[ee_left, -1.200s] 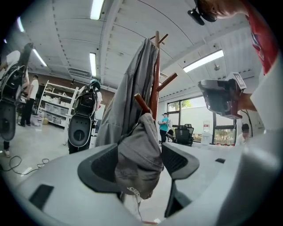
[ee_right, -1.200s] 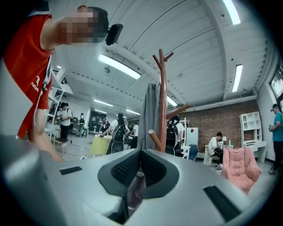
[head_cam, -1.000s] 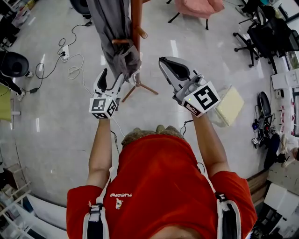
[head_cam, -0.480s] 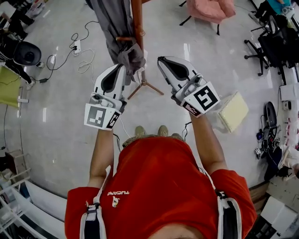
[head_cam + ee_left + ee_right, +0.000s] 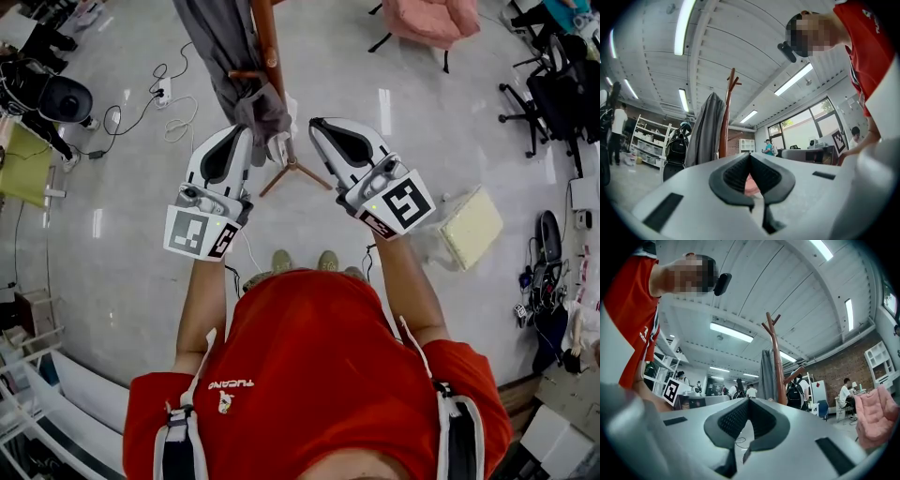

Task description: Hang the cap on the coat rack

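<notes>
Overhead, both the left gripper (image 5: 242, 137) and right gripper (image 5: 317, 127) were clenched shut and empty, raised toward the coat rack (image 5: 265, 42), probably readying for a cap that no view showed.

Item: coat rack (image 5: 268, 42) and the grey coat (image 5: 217, 42) hung on it, both cut off by the head view's top edge; pink patch (image 5: 751, 186) in the gap under the closed tips of my left tongs (image 5: 750, 155), too small for me to identify.

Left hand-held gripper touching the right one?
Apart. Head view shows floor between the left hand-held gripper and the right hand-held gripper.
</notes>
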Available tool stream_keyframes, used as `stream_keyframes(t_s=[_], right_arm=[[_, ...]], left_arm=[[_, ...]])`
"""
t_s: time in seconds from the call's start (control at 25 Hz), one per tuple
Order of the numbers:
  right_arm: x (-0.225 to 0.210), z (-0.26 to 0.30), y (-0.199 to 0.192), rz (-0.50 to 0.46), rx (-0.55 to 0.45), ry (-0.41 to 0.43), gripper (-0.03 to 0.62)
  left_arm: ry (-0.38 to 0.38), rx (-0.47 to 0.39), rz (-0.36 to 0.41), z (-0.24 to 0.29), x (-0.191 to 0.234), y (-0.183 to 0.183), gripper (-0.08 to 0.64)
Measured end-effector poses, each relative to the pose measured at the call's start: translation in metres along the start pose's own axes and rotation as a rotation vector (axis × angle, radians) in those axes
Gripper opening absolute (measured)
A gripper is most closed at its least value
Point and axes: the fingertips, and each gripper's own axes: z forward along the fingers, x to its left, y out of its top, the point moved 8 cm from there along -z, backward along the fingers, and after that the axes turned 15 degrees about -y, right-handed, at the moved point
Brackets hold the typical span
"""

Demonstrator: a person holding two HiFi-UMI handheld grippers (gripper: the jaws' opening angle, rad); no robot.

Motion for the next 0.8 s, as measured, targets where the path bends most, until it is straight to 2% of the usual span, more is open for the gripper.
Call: stream_keyframes(t_s=[0.32, 0.8], right_arm=[[-0.008, -0.007, 0.004, -0.002, -0.009, -0.017, 0.023], [-0.006, -0.014, 0.010, -0.029, -0.005, -0.022, 0.023]], left_arm=[[0.016, 0.005, 0.018, 0.000, 0.003, 0.003, 0.009], [-0.005, -0.004, 0.014, 0.004, -0.008, 0.003, 0.008]])
